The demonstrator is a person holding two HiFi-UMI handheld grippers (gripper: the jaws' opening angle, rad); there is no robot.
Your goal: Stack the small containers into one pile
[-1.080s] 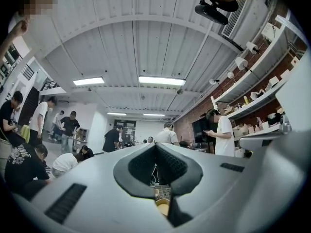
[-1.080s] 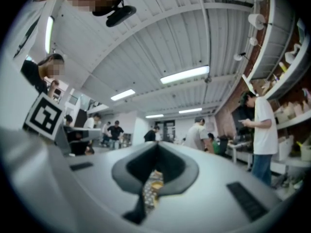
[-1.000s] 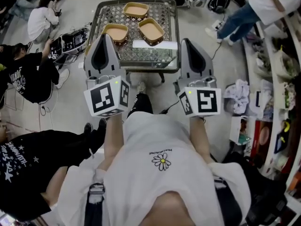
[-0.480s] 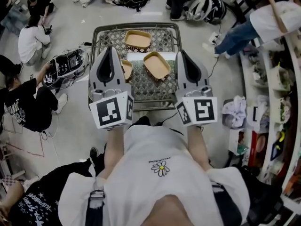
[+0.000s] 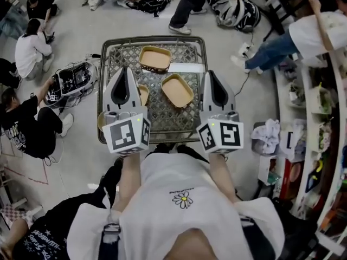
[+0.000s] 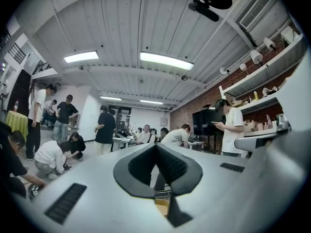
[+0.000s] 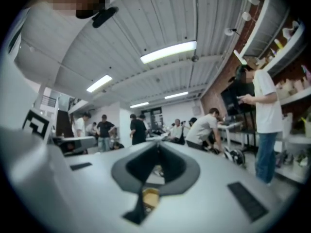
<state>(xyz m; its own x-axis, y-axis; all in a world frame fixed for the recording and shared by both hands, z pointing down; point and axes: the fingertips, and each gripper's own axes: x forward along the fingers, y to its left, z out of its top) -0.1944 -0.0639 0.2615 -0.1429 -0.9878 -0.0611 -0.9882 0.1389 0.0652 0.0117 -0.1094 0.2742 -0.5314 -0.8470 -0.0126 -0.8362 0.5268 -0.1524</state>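
Note:
Three shallow tan containers lie on the lattice-top table (image 5: pixel 162 115). One container (image 5: pixel 155 58) is at the far edge, a second (image 5: pixel 177 90) sits mid-table, and a third (image 5: pixel 143 93) is half hidden behind my left gripper. The left gripper (image 5: pixel 126 69) hovers over the table's left side, jaws shut and empty. Over the right edge, the right gripper (image 5: pixel 211 73) is likewise shut and empty. Both gripper views look out level into the room over shut jaws: left gripper (image 6: pixel 156 147), right gripper (image 7: pixel 158 144). A tan patch (image 7: pixel 150 197) shows below the right jaws.
A white strip (image 5: pixel 186 67) lies on the table by the far container. People sit on the floor at left beside an equipment case (image 5: pixel 73 80). A person (image 5: pixel 320 31) stands at right near shelves (image 5: pixel 325 123); helmets and bags (image 5: pixel 236 7) lie beyond the table.
The table and containers have slid lower in the head view, and both grippers now hang over its near half instead of in front of it. Both stayed shut.

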